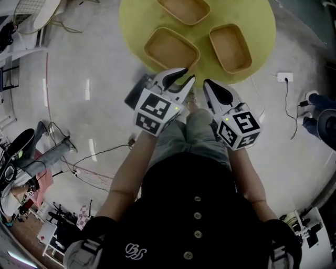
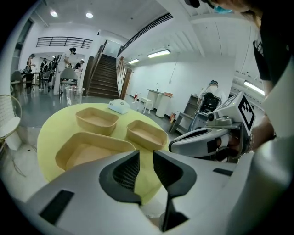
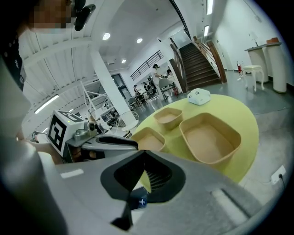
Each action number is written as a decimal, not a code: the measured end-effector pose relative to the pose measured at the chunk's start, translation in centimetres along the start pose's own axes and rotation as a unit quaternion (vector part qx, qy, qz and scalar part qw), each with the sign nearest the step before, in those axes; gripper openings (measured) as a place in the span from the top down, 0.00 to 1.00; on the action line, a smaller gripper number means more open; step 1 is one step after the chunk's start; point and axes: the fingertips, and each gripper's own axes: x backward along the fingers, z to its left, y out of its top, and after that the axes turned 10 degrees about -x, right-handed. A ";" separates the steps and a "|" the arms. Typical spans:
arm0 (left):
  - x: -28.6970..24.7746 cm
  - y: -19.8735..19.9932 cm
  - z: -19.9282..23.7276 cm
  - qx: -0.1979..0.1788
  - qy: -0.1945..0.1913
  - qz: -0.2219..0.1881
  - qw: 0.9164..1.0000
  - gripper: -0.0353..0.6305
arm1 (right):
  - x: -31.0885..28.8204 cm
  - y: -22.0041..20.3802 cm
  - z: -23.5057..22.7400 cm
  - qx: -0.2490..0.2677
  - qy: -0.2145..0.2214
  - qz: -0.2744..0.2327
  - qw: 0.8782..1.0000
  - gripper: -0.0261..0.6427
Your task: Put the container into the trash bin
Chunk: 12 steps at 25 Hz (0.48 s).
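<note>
3 tan rect. containers (image 1: pixel 171 49), empty, on yellow table (image 1: pixel 137 21).

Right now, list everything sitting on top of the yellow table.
On the yellow table: three empty tan containers and, at its far side, a small white device. The left claw and right claw cover its near edge.

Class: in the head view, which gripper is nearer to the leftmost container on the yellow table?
Left. The left gripper points at the near rim of the leftmost container, just short of it; the right gripper sits further right, towards the right-hand container.
</note>
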 end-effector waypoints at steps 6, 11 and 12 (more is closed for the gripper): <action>-1.1 -1.1 0.1 -0.032 0.007 0.042 0.999 0.81 | -0.7 0.2 -1.0 -0.006 -0.003 0.006 1.000 0.95; -2.2 -1.6 0.4 -0.085 0.010 0.093 0.992 0.80 | -1.2 0.1 -1.4 0.008 -0.005 0.015 1.000 0.95; -2.4 -1.8 0.4 -0.094 0.011 0.102 0.990 0.80 | -1.2 0.0 -1.5 0.008 -0.004 0.016 1.000 0.95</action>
